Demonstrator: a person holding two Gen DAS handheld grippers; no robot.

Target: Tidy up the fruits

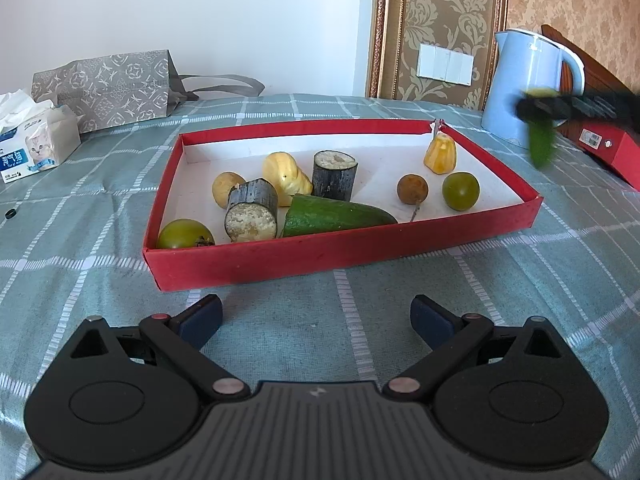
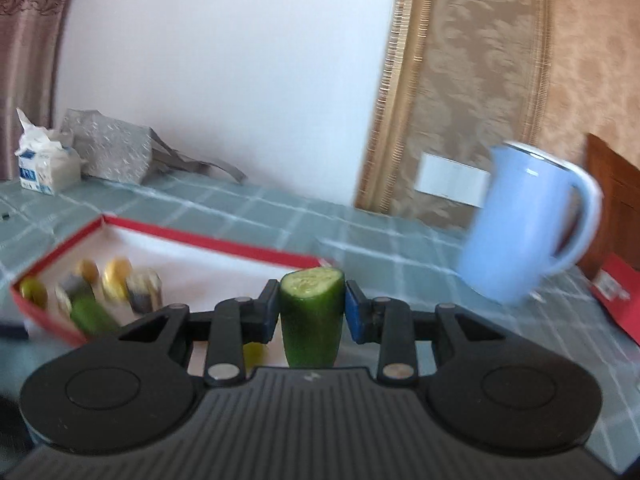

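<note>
A red tray (image 1: 280,258) with a white floor sits on the checked cloth. In it lie a cucumber half (image 1: 336,216), two dark sugarcane pieces (image 1: 252,210), two green round fruits (image 1: 461,191), yellow jackfruit pieces (image 1: 286,176) and a brown longan (image 1: 412,189). My left gripper (image 1: 316,322) is open and empty, in front of the tray's near wall. My right gripper (image 2: 311,312) is shut on a second cucumber half (image 2: 310,320), held upright with the cut face up, above the tray's right end (image 2: 240,246). It also shows blurred in the left wrist view (image 1: 542,136).
A light blue kettle (image 1: 528,84) stands at the back right, next to a red box (image 1: 616,148). A tissue pack (image 1: 32,144) and a grey patterned bag (image 1: 108,88) lie at the back left. A small black ring (image 1: 10,213) lies on the cloth at left.
</note>
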